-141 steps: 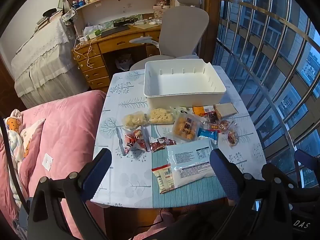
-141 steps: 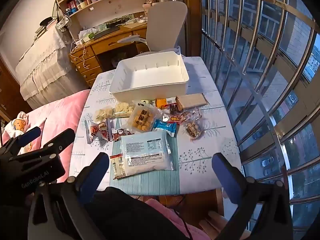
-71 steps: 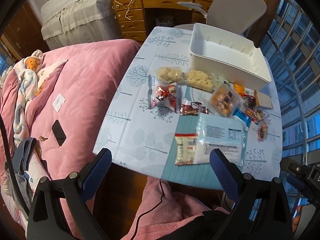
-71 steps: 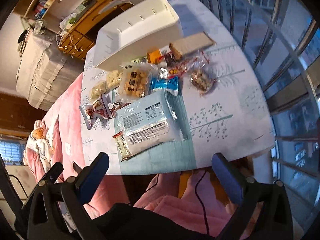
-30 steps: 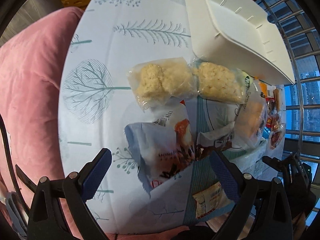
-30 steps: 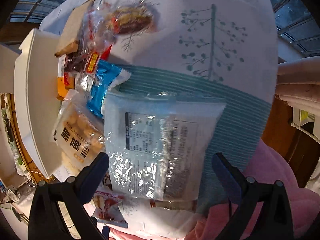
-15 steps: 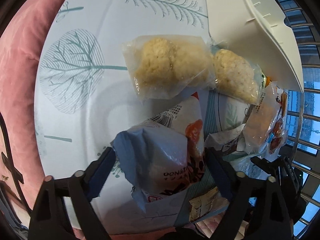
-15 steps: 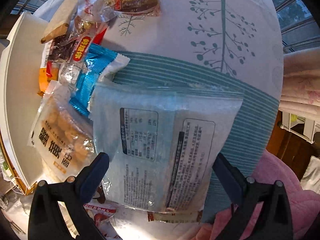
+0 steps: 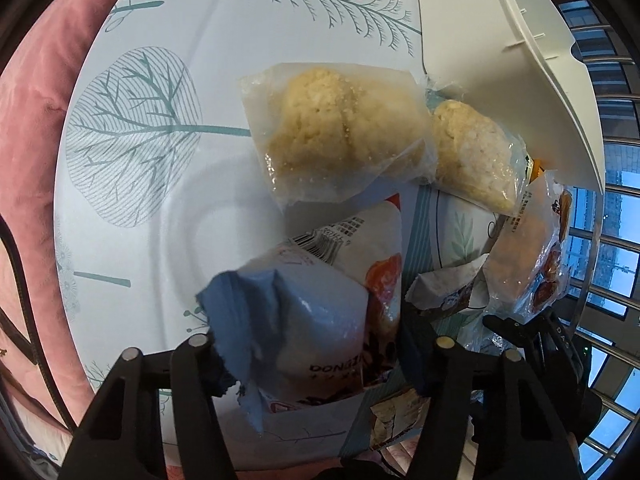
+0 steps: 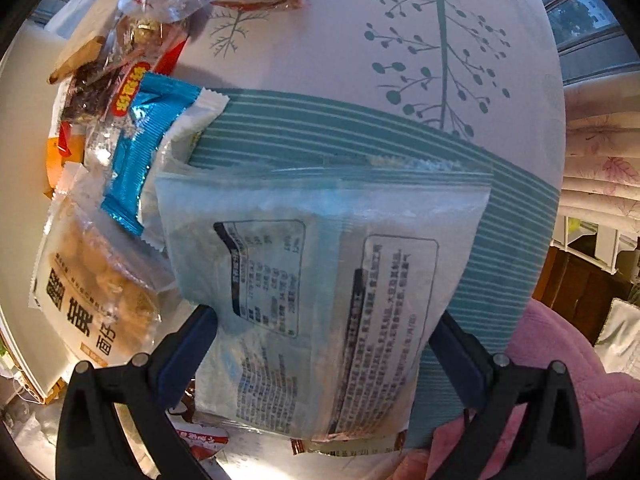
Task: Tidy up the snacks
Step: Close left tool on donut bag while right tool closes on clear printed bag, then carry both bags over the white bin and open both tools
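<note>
In the left wrist view my left gripper is closed on a white and blue snack packet, both fingers pressing its sides. Beyond it lie two clear bags of pale cookies and the white bin at the upper right. In the right wrist view my right gripper has both fingers against the sides of a large pale-blue bag with printed labels, which lies on the table. A blue wrapper and a biscuit bag lie to its left.
More small wrapped snacks are piled at the upper left of the right wrist view, near the bin. A pink bedcover borders the table on the left. The table's edge and pink fabric lie at the lower right.
Both grippers have come down from high above the table onto the snacks. The left jaws closed around the white and blue packet; the right jaws closed in around the large pale-blue bag.
</note>
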Tool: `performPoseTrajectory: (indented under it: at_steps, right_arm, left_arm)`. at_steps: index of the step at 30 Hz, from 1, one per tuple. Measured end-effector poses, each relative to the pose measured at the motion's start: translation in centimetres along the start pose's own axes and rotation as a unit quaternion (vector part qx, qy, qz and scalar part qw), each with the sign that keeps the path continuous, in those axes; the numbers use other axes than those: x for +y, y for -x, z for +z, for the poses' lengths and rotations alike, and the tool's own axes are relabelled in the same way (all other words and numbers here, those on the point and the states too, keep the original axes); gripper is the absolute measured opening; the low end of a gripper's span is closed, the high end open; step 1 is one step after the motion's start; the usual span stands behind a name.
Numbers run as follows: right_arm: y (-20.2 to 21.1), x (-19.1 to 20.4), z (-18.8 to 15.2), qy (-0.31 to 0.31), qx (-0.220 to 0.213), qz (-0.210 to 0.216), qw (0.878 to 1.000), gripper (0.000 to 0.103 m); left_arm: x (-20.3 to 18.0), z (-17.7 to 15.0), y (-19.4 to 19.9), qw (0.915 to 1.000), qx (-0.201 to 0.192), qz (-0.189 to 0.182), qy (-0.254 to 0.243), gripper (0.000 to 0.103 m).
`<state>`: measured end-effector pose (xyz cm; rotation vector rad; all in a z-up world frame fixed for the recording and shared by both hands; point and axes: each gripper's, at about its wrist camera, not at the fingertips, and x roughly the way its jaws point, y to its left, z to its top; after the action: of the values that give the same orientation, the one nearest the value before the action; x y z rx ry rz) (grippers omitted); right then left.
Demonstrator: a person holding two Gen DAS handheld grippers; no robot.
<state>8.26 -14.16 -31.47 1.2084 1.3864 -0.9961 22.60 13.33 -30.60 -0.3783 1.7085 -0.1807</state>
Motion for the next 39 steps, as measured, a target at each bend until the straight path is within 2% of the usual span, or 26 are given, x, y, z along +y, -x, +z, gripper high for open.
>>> performPoseTrajectory:
  at_steps: [4,7,11,19,34,39]
  right_arm:
    - [-0.8,0.8,0.2,-0.001,0.008,-0.004,1.0,0.103]
    - [-1.0,1.0,0.5,0.008,0.009,-0.004,1.0,0.098]
    - [-0.2,1.2,-0.1,0.019,0.008,0.002,1.0,0.092]
    - [-0.3,0.7,-0.8,0.044,0.019,0.017,0.999,0.089]
    - [4.4,0.3,-0.2,0.088,0.014,0.063,0.994,0.088]
    - [7.1,0.8,-0.1,0.107,0.013,0.09,0.99,0.089]
  left_arm:
    - [0.8,-0.1,0.7,0.9999,-0.01,-0.005,0.011,0.057]
    - [1.1,-0.2,1.2,0.9998,-0.015,-0.009,0.014,0.056]
    - [1.0,-0.6,2.7,0.9995,-0.03,-0.013,0.002,0.056]
    - [1.6,-1.7,6.1,0.9981,-0.058,-0.019,-0.012,0.056]
    - [0.1,-5.3,10.0,0.9957,-0.061,-0.007,-0.07,0.056]
    - [-1.7,-5.8,11.9,0.9924,-0.062,-0.018,-0.105,0.056]
